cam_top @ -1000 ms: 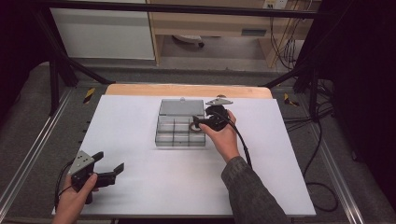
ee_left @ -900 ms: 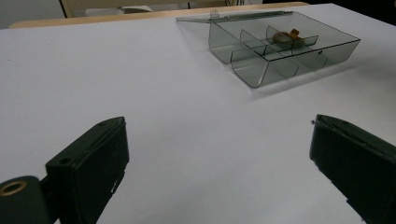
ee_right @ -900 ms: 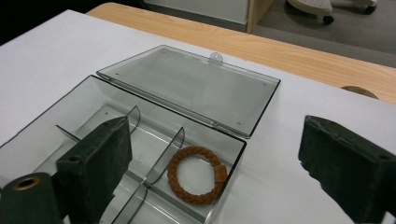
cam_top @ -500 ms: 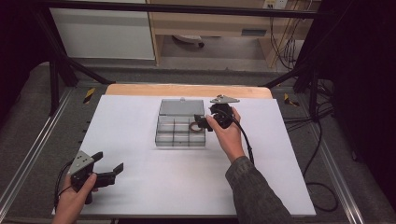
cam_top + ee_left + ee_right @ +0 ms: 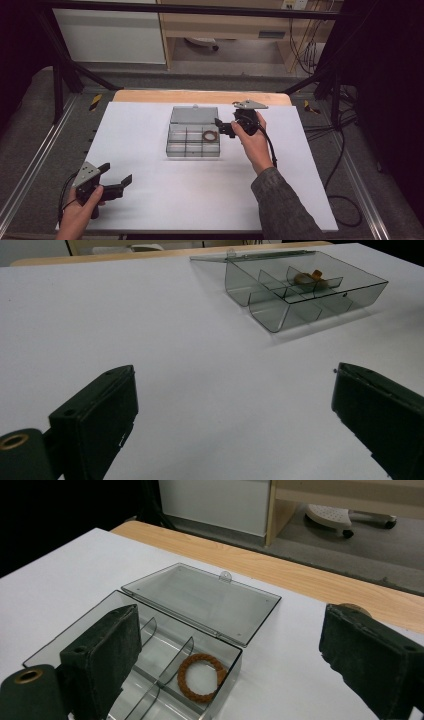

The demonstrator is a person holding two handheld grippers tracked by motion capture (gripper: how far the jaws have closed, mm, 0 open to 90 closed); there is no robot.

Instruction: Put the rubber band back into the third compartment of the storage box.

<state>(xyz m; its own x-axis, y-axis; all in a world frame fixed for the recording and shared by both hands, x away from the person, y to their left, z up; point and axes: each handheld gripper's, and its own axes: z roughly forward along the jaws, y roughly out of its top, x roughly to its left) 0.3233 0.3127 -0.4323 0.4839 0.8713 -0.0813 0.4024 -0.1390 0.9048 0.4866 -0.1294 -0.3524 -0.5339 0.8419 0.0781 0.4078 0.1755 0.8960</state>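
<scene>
Braided ring (image 5: 201, 676) lies in the open compartment box (image 5: 180, 148), lid back; right hand-held gripper (image 5: 225, 127) and left hand-held gripper (image 5: 116, 179) both released, empty.

My left hand (image 5: 80, 210) rests at the near left, its gripper (image 5: 116, 181) pointing right with jaws spread wide. My right arm reaches to the far middle, where my right hand (image 5: 252, 142) holds its gripper (image 5: 223, 127) pointing left, seemingly tilted down, jaws also wide apart.
</scene>
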